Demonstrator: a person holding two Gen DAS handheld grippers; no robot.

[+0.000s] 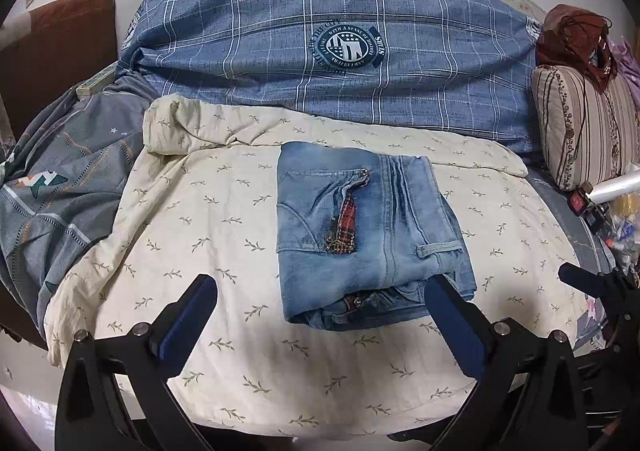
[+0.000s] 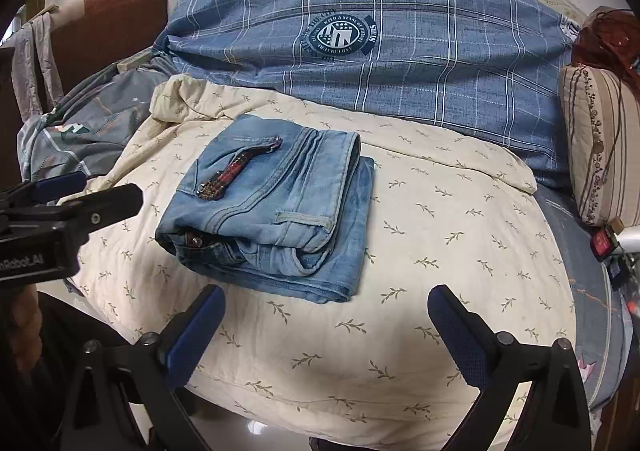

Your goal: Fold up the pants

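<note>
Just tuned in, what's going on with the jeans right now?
The jeans lie folded in a compact bundle on the cream leaf-print blanket. Neither gripper holds them: the left gripper and right gripper are both open, just in front of the bundle. The fold looks done.

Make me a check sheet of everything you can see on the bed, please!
Surface: cream leaf-print blanket, rumpled at its far left corner.
Job's things: jeans folded into a compact stack, lying free.
Clutter: striped pillow, small items at the right edge.
Grippers: left gripper open, empty; right gripper open, empty.
Cables: thin dark cord draped over the pillow.
Surroundings: blue plaid quilt behind, grey patterned bedding left, brown headboard.
</note>
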